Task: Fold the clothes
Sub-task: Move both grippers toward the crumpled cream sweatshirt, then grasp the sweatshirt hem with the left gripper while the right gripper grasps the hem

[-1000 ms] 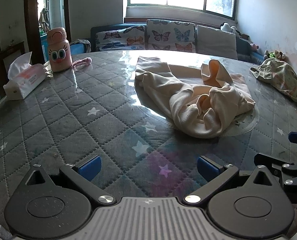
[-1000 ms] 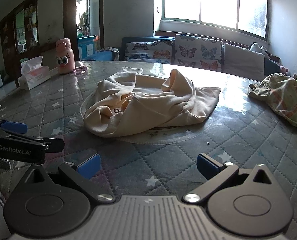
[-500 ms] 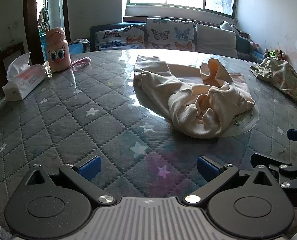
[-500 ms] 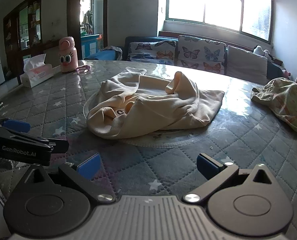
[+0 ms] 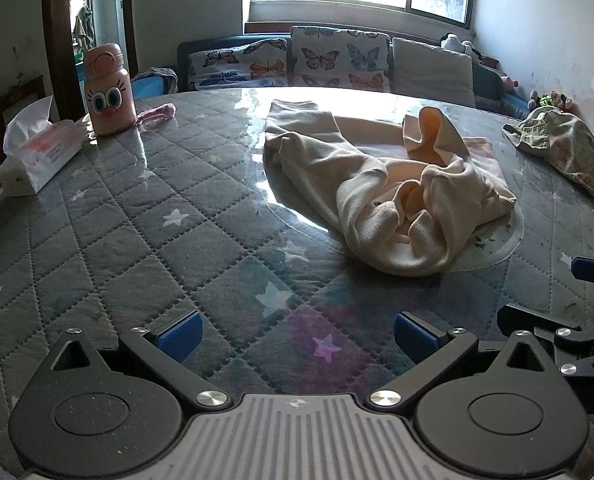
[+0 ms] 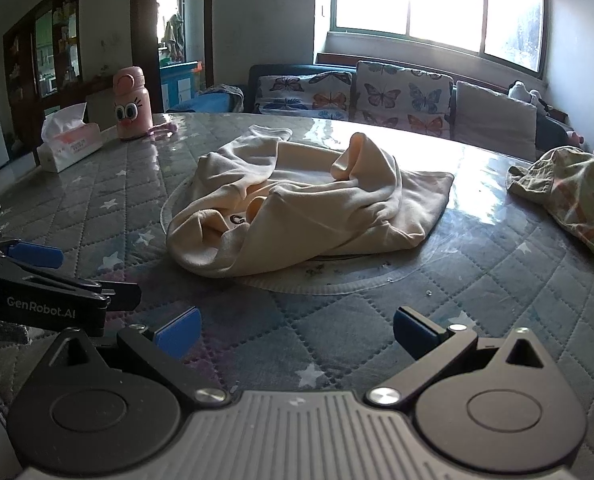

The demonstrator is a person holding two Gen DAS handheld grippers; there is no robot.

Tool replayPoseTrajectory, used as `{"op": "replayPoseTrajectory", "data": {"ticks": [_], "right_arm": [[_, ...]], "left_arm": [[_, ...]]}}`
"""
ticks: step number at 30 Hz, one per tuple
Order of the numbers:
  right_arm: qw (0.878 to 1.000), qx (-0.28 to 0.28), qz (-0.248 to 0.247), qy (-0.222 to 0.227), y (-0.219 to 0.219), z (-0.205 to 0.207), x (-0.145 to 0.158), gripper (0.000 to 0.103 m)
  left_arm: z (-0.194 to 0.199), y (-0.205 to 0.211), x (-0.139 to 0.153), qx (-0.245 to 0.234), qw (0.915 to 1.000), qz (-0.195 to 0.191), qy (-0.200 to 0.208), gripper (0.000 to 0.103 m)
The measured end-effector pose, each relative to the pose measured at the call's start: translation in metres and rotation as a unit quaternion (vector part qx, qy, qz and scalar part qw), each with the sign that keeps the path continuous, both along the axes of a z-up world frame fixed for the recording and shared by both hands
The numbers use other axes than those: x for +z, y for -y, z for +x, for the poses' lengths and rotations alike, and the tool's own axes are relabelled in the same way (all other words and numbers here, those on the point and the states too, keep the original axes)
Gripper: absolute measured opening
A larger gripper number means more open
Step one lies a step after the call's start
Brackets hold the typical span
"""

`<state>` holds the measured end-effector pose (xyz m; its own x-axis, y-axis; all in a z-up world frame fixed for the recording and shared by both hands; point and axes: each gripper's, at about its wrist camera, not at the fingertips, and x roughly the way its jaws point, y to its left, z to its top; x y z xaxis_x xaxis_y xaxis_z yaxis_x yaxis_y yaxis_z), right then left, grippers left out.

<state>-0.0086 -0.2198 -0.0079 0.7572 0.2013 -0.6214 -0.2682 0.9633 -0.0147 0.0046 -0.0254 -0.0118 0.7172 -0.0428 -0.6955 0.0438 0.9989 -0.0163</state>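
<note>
A crumpled cream garment (image 5: 381, 188) lies heaped on a quilted, star-patterned table (image 5: 109, 216), ahead of both grippers and touching neither. From the left gripper (image 5: 297, 330), fingers spread wide and holding nothing, the garment sits forward and to the right of the fingertips; its long axis runs diagonally, w/ a narrow cuffed end pointing away toward the window side and the bunched, rounded end nearest the fingers. From the right gripper (image 6: 295, 330), likewise spread wide and empty, the same garment (image 6: 305, 208) lies straight ahead, stretched roughly left-to-right across the view, a raised fold standing up near its middle and a dark printed mark showing in the folds at the near-left end. The cloth rests partly over a pale round mat (image 6: 337, 280) on the tabletop.

Far left of the fingers: a pink cartoon-face bottle (image 5: 107, 90), upright, w/ a tissue box (image 5: 37, 156) just beside it, nearer the camera. Far right: a second, patterned greenish garment (image 5: 561, 148) in a loose pile, well apart from the cream one. Bare quilted surface lies btwn the fingertips and the cloth in both views. A sofa w/ butterfly cushions (image 6: 361, 92) lines the wall under the bright window beyond the table.
</note>
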Motion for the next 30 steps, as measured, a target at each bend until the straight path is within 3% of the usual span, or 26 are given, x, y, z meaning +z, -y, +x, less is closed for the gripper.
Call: {"op": "replayPoseTrajectory", "data": {"ticks": [19, 29, 30], "right_arm": [[1.0, 0.005, -0.008, -0.014, -0.004, 0.018, -0.003, 0.103], [1.0, 0.007, -0.004, -0.012, 0.002, 0.05, 0.015, 0.102], [1.0, 0.005, -0.001, -0.012, 0.003, 0.054, 0.017, 0.102]], "left_arm": [[0.021, -0.004, 0.008, -0.002, 1.0, -0.004, 0.003, 0.103], [0.054, 0.005, 0.037, -0.034, 0.9981, 0.005, 0.05, 0.102], [0.058, 0.005, 0.039, -0.038, 0.9978, 0.004, 0.054, 0.098]]}}
